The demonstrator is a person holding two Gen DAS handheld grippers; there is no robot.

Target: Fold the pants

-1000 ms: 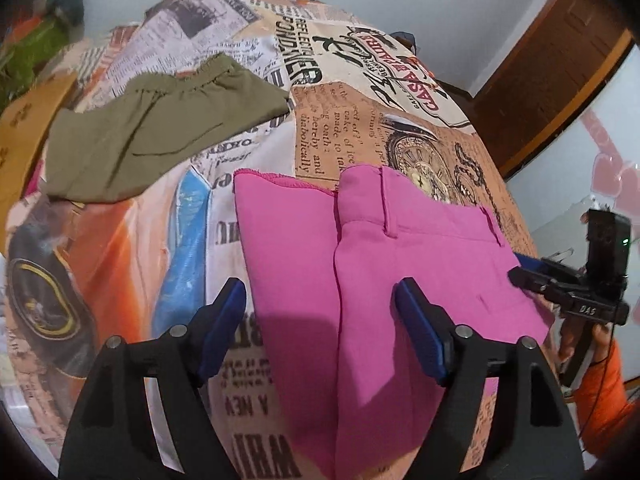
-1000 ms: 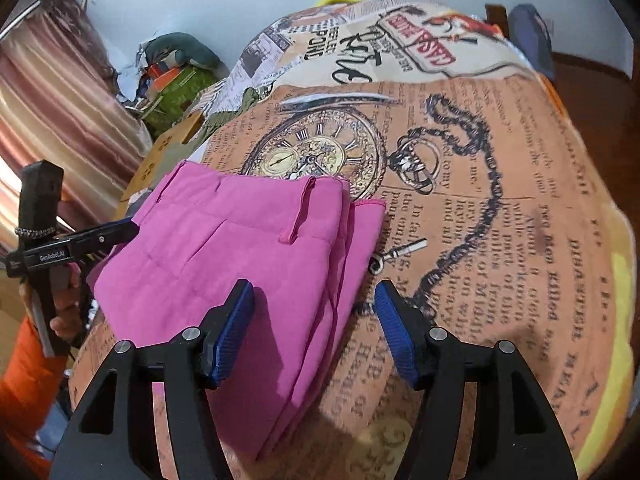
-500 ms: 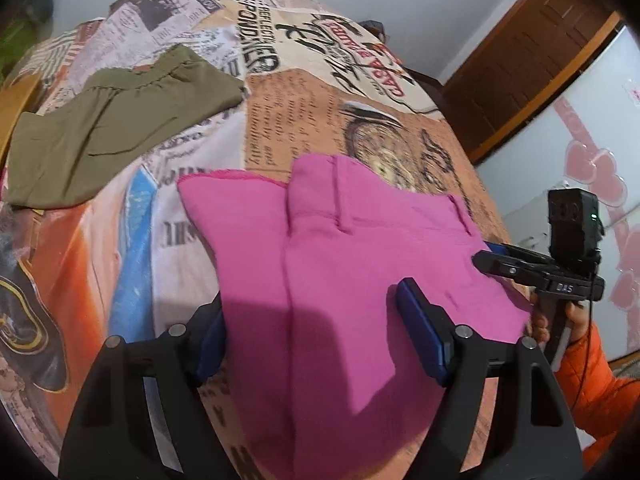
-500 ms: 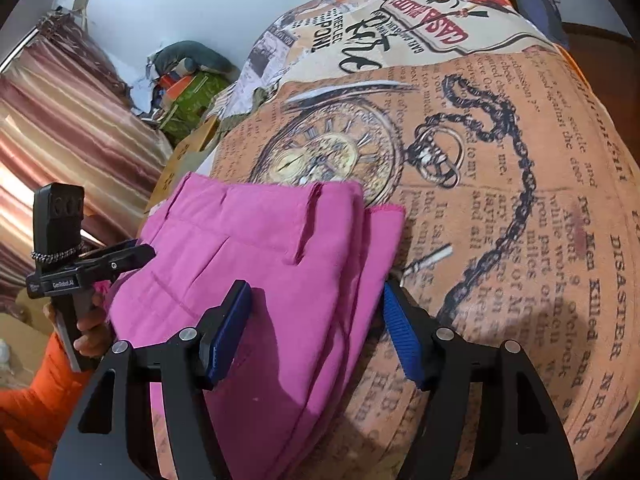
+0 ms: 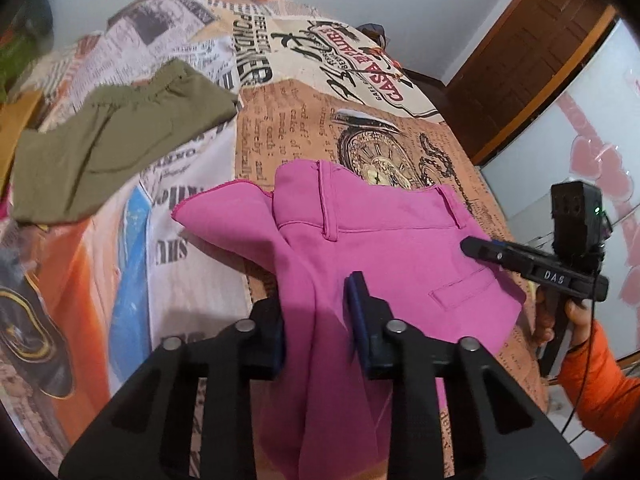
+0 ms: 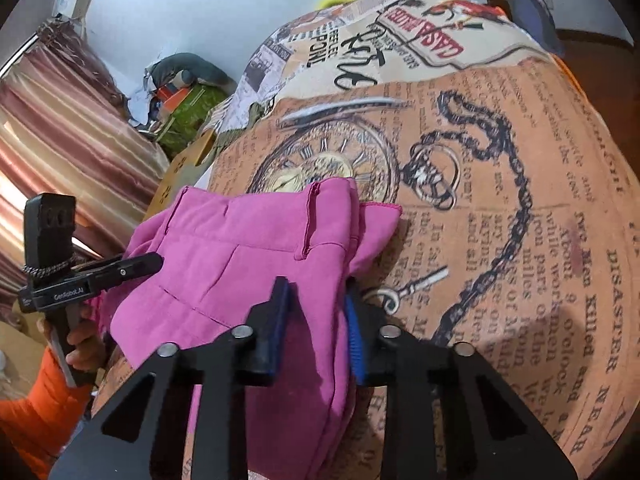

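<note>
Left-wrist and right-wrist views, pants-folding task. The left gripper (image 5: 316,320) is clenching a ridge of the pink pants (image 5: 400,248), its blue pads pinching the cloth at lower centre of its frame. The right gripper (image 6: 314,320) is likewise gripping a gathered edge of the same garment at lower centre of its own view, fabric bunching between the two pads. Each tool is also appearing in the other's picture: the right one at the right edge of the left view, the left one at the left edge of the right view, both carried by a hand in an orange sleeve (image 5: 600,384).

The pants are lying across the lower middle of both frames on the printed bedspread (image 6: 520,200), waistband and belt loops towards the top, already doubled into a compact stack, with one loose flap spreading to the left in the left-wrist view.

Step in hand, as judged: both near edges are being taken up for a further fold. The next move is calling for an even lift and a carry towards the waistband, keeping the layers aligned and the loose flap tucked in.

Around: olive pants (image 5: 120,148) are resting at upper left, well apart from the pink stack. Nothing is obstructing the fold path over the clock print.
</note>
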